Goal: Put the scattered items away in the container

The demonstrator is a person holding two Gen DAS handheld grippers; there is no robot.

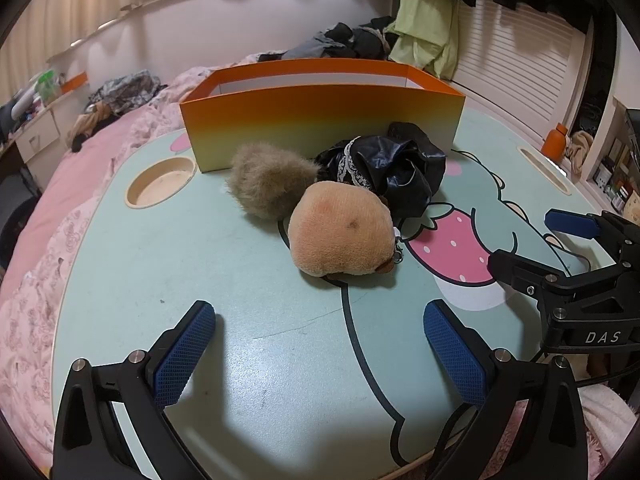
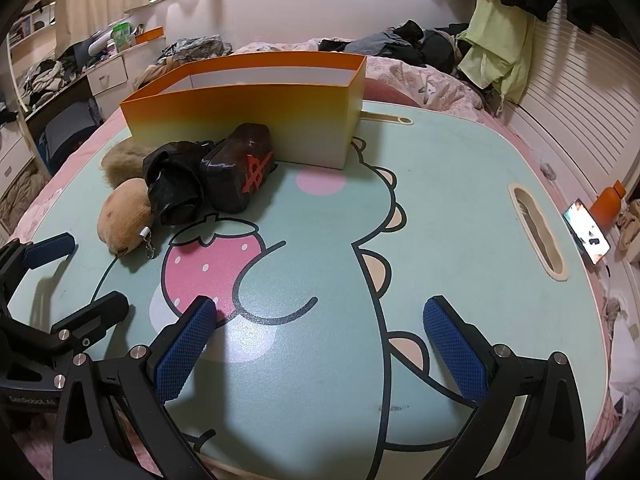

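Lying ahead of both wide-apart hand-held grippers [image 1: 320, 344] [image 2: 320, 340]: plush toy [image 1: 340, 228].

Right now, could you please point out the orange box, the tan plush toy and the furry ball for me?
orange box [image 1: 320, 120]: left wrist view, front wall.
tan plush toy [image 1: 340, 228]: left wrist view, top of its body.
furry ball [image 1: 268, 184]: left wrist view, middle of the fur.

Each handheld gripper is matte black plastic with angular, triangular-cutout arms joined by round silver screws. The left gripper [image 1: 320, 354] carries two fingers faced with blue cross-hatched rubber pads [image 1: 184, 354]. The right gripper [image 2: 320, 354] looks identical, and white lettering reading "DAS" marks its body.
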